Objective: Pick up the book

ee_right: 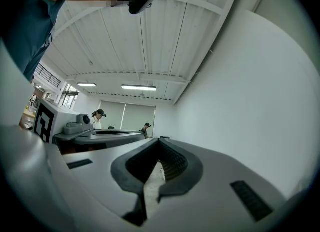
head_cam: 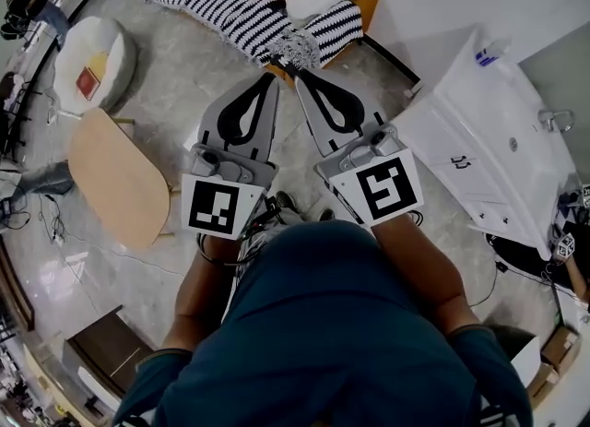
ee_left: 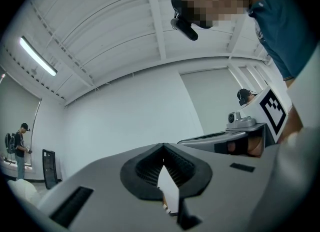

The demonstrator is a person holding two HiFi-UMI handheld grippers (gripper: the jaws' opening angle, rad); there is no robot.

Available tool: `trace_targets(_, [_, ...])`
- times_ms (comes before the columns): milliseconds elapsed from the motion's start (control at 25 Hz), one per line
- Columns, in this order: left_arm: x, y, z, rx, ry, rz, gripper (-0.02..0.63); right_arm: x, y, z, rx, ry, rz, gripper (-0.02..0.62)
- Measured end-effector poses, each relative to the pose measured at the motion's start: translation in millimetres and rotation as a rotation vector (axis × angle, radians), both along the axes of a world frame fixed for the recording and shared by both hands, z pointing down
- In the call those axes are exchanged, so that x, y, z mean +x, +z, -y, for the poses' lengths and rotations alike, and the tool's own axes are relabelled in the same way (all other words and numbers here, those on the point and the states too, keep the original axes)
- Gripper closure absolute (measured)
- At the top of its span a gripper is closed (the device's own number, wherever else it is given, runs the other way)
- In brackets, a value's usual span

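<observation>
In the head view both forearms reach straight out from the person's body toward 12 o'clock. The left gripper (head_cam: pixel 273 75) and right gripper (head_cam: pixel 299 75) are held side by side, and their tips lean in until they nearly meet just short of the striped blanket (head_cam: pixel 230 1). Each gripper's own view shows its jaws closed tip to tip with nothing between them.

The only thing that looks like the book (head_cam: pixel 88 82) is a small red-and-white flat piece. It lies on top of the white beanbag (head_cam: pixel 97 56), well apart from the grippers at about 10 o'clock. Its edges sit at a slant in the head view, but it is too small to tell which way its long axis or its spine runs.

Only the head view shows the floor, the oval wooden table (head_cam: pixel 115 176) at 8 o'clock and the book. The gripper views look upward past the jaws at the white ceiling (ee_left: pixel 115 30) and bare wall (ee_right: pixel 250 90). A bystander (ee_left: pixel 20 148) stands at 9 o'clock in the left one.
</observation>
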State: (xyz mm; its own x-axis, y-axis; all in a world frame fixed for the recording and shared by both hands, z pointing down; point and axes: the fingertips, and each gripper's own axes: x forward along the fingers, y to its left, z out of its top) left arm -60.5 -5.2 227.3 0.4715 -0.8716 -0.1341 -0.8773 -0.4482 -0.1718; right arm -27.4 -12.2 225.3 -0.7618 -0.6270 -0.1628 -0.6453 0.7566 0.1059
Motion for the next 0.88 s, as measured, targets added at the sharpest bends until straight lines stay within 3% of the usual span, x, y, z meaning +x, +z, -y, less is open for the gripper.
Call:
trace_targets(520, [-77, -1, 78, 0.019, 0.031, -0.023, 0.603, -72, 1, 77, 0.014, 0.039, -0.023, 0.581])
trace_targets(880, [-78, 4, 146, 0.023, -0.01, -0.046, 0.603, -72, 8, 145, 0.014, 0.003, -0.037, 0.581])
